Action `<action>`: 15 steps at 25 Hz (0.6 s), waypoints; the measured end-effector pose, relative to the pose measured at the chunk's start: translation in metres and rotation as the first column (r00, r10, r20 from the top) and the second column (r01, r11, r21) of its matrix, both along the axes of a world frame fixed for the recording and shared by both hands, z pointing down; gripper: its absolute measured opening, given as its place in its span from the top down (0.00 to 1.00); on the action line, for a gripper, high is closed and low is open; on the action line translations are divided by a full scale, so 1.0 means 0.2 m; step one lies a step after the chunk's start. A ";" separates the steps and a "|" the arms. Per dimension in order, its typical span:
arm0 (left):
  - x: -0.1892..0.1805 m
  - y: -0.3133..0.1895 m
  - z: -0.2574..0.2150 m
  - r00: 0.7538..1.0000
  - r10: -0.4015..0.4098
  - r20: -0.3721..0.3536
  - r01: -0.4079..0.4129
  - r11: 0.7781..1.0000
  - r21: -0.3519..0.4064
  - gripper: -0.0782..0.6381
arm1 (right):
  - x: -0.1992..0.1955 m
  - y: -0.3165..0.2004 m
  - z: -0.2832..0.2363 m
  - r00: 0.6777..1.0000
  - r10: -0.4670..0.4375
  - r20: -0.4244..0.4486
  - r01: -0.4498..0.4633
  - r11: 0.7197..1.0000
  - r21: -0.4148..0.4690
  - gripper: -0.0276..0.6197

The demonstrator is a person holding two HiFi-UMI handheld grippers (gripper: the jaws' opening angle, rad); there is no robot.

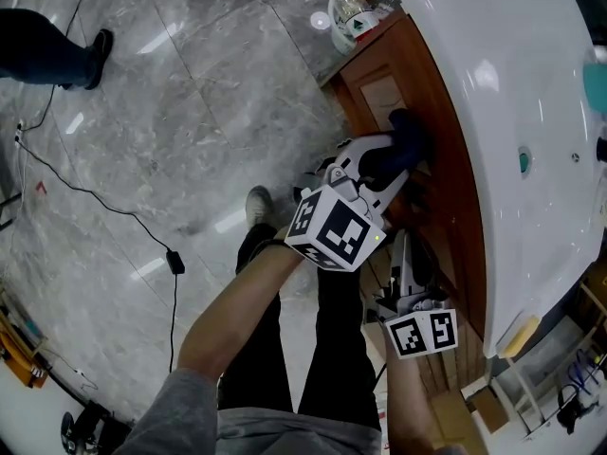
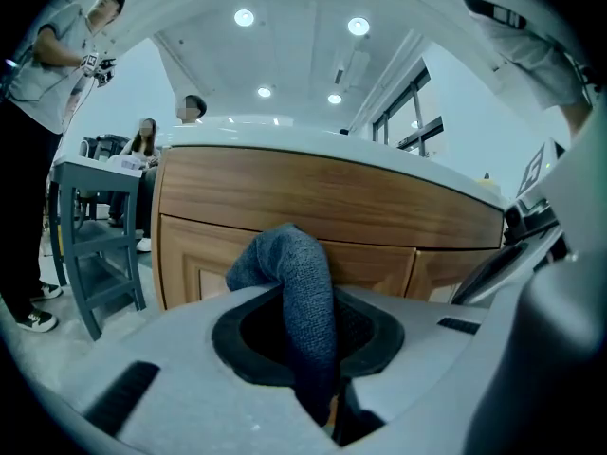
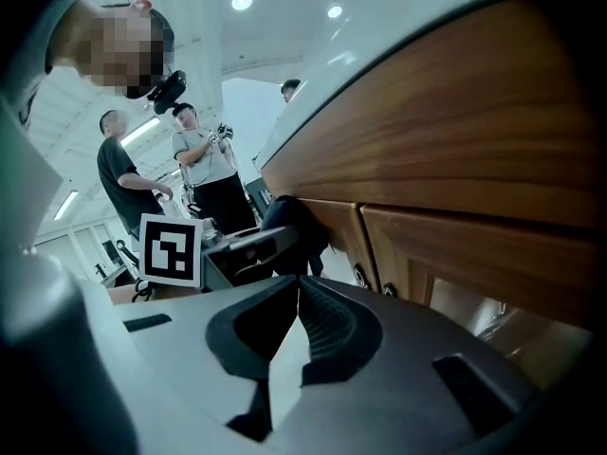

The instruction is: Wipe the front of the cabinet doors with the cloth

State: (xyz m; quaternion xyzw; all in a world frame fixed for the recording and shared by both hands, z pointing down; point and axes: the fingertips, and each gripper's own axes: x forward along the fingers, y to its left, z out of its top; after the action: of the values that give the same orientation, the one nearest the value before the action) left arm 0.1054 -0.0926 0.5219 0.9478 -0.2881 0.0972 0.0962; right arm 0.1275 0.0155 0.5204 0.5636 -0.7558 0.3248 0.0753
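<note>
my left gripper (image 2: 313, 328) pinches the cloth (image 2: 292, 268) against the cabinet door (image 2: 201, 254). my right gripper (image 3: 296, 322) is closed, empty.

A glossy grey marble floor (image 1: 190, 83) is being crossed by a thin black cable (image 1: 114, 207). A clear plastic bottle with a green label (image 1: 356, 12) is being kept just beside the far end of a white glazed washbasin top (image 1: 512, 93). A grey metal chair (image 2: 90, 245) and standing bystanders (image 3: 204, 173) are being shown under round ceiling lamps (image 2: 244, 17).
</note>
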 end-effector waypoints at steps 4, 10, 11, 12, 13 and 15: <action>0.04 0.07 0.00 0.999 0.038 -0.015 -0.038 0.999 -0.009 0.80 | 0.02 0.01 0.01 1.000 0.022 -0.004 -0.022 1.000 -0.002 0.94; 0.11 0.16 0.00 0.995 0.092 -0.038 -0.093 0.995 -0.020 0.80 | 0.06 0.02 0.03 0.998 0.065 -0.019 -0.065 0.998 -0.007 0.94; 0.12 0.17 0.00 0.994 0.103 -0.039 -0.104 0.994 -0.020 0.80 | 0.07 0.03 0.03 0.997 0.075 -0.022 -0.075 0.997 -0.009 0.94; 0.13 0.19 0.00 0.993 0.116 -0.039 -0.116 0.993 -0.018 0.80 | 0.08 0.03 0.04 0.996 0.084 -0.024 -0.085 0.996 -0.012 0.94; 0.15 0.21 0.00 0.991 0.130 -0.039 -0.131 0.991 -0.017 0.80 | 0.09 0.03 0.04 0.995 0.094 -0.025 -0.094 0.995 -0.013 0.94; 0.18 0.25 0.00 0.986 0.163 -0.037 -0.163 0.986 -0.013 0.80 | 0.11 0.04 0.05 0.993 0.114 -0.026 -0.115 0.993 -0.015 0.94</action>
State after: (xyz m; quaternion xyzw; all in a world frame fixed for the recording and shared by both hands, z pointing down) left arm 0.1410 -0.0428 0.5214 0.9690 -0.2070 0.0901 0.1007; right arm 0.1485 0.0234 0.5300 0.6093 -0.7186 0.3277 0.0705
